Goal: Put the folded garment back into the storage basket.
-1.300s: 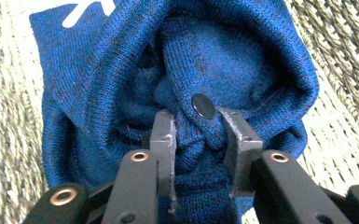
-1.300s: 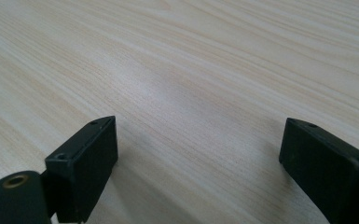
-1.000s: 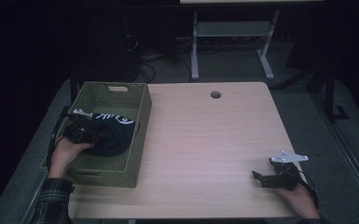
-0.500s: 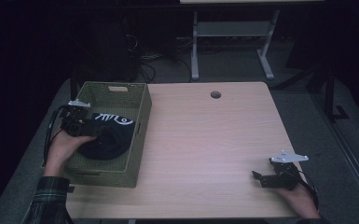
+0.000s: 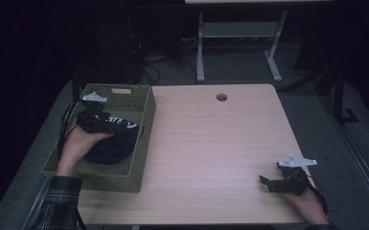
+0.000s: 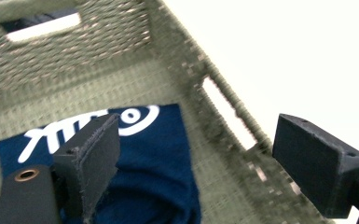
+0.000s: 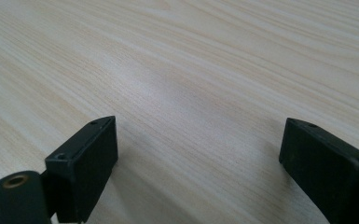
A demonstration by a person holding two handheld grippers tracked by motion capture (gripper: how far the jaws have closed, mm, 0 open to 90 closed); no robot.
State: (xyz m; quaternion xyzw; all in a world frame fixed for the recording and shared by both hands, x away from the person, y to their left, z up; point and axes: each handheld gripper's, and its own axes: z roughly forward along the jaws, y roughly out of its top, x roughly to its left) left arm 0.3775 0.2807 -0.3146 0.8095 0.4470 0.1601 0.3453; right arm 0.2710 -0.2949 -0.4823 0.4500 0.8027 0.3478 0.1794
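1. While the left gripper (image 5: 127, 125) hovers with jaws just spread and nothing between them, a navy garment (image 6: 154, 163) with white lettering lies crumpled in the green woven basket (image 5: 144, 120) at the table's (image 5: 211, 143) nine o'clock.
2. The right gripper (image 5: 263, 181), at five o'clock, stands spread wide over bare wood.

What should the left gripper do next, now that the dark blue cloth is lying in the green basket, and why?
Probably lift the left gripper up and out of the basket. Its jaws have just been opening and stand wide with nothing between them, while the dark blue cloth lies loose on the basket floor below. The right gripper rests open on the bare table, so nothing else seems to call for a move.
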